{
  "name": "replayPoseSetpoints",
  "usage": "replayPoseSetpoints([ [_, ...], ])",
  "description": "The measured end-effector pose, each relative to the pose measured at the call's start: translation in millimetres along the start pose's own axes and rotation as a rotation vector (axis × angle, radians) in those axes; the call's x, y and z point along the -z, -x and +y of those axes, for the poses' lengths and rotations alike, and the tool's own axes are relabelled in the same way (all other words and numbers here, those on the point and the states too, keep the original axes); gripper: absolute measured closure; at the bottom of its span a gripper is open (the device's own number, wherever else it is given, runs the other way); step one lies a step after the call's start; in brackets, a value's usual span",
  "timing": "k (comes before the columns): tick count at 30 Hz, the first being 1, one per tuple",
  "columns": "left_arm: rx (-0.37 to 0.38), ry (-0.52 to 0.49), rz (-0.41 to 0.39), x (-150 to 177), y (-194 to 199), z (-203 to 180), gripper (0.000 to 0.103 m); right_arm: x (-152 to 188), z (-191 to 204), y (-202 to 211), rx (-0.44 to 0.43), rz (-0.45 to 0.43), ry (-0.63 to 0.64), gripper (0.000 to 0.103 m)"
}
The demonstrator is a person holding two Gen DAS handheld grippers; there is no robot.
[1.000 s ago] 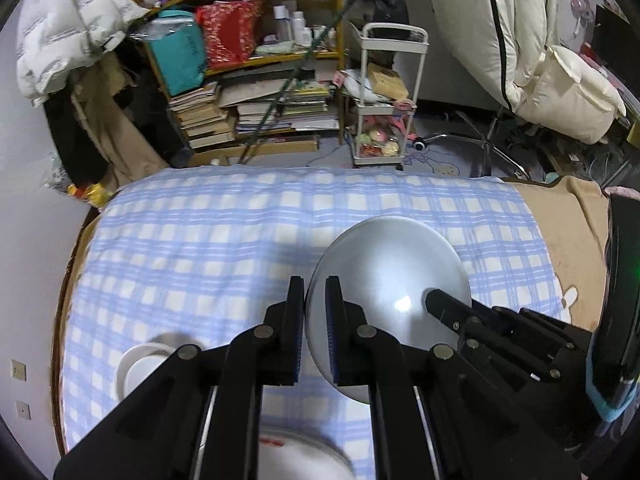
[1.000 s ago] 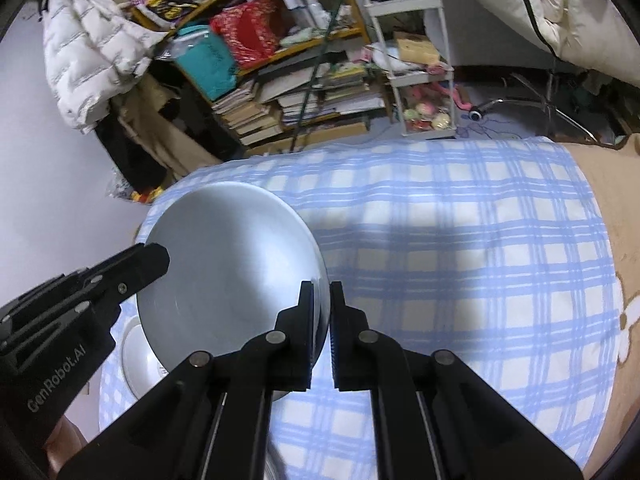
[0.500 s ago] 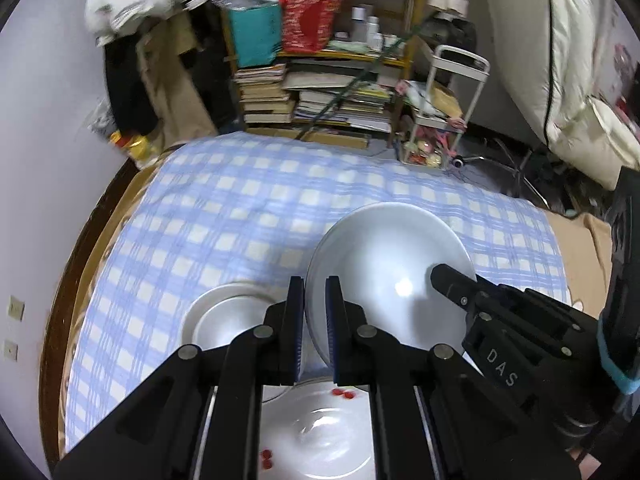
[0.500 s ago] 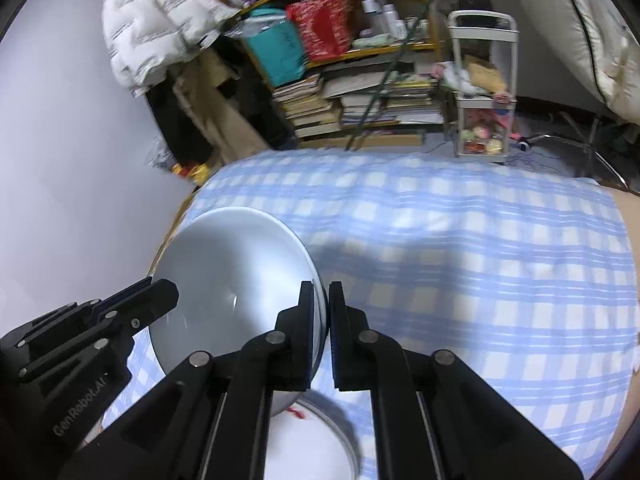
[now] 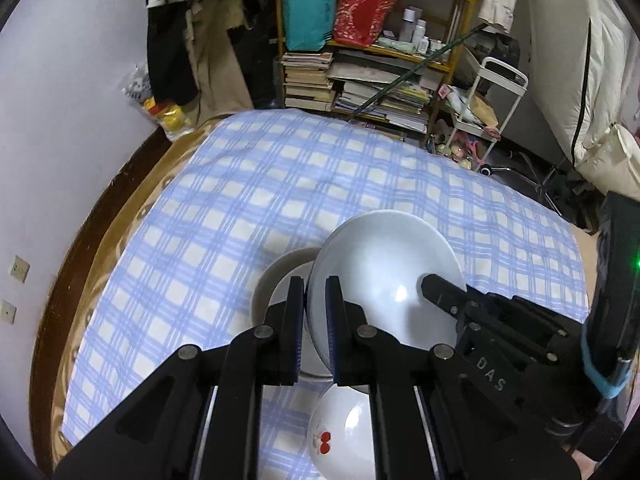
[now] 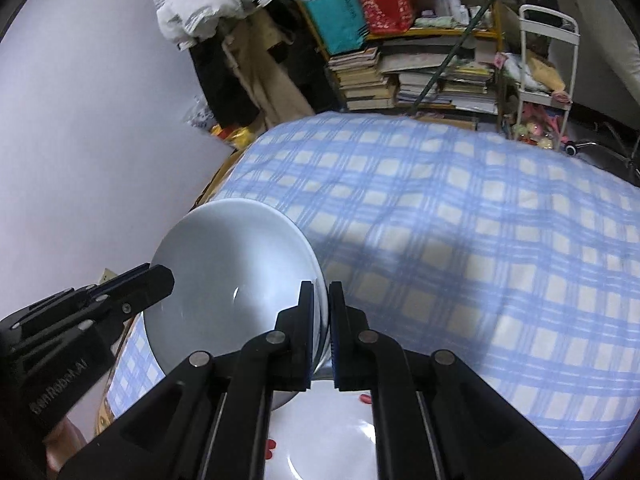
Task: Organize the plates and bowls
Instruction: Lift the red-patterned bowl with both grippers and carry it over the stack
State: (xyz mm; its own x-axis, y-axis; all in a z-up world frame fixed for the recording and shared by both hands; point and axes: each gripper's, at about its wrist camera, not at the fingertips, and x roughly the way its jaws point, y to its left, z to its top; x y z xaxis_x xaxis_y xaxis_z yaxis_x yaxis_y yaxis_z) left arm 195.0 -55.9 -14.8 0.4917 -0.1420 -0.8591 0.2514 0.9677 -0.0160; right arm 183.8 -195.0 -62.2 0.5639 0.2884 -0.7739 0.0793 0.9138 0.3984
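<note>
A wide, shallow, glossy white ceramic plate (image 5: pixel 384 276) is held above a table covered with a blue-and-cream checked cloth (image 5: pixel 280 200), whose weave is soft and lightly creased. The plate is round, smooth and unpatterned, with a small highlight near its centre. It is pinched at opposite rims by two black plastic grippers with blue-edged pads. The left gripper (image 5: pixel 316 320) is clamped on the plate's left rim, its fingers nearly together with only the thin rim between them; in the right wrist view the right gripper (image 6: pixel 320 320) is likewise closed on the right rim of the same plate, its pads pressing both faces.

Below the held plate, a second round white dish (image 5: pixel 280 280) with a raised rim is seen resting on the cloth, partly hidden by the plate and the left fingers. Nearer the camera, a white bowl (image 5: pixel 344 436) bearing small red cherry-like marks lies on the cloth; whether it touches the dish cannot be told.

The letters "DAS" are moulded on the right gripper's body as seen from the left wrist; on the left gripper's body, seen from the right wrist, blurred lettering ending in "Robot.AI" is read.

Behind the table, a yellow-framed wooden shelf (image 5: pixel 380 52) stacked with books, a teal bag (image 5: pixel 308 20) and a red patterned bag (image 5: pixel 360 12) are visible.
</note>
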Motion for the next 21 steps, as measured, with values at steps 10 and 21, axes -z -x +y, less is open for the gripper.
replayPoseSetpoints([
  [10,-0.076,0.006,-0.026,22.7,-23.8,18.2,0.094,12.7,13.9,-34.0,-0.032,0.004,0.046,0.094],
  [21,-0.054,0.044,0.023,32.3,-50.4,30.8,0.094,19.6,12.6,-53.5,-0.019,0.009,0.060,0.094],
])
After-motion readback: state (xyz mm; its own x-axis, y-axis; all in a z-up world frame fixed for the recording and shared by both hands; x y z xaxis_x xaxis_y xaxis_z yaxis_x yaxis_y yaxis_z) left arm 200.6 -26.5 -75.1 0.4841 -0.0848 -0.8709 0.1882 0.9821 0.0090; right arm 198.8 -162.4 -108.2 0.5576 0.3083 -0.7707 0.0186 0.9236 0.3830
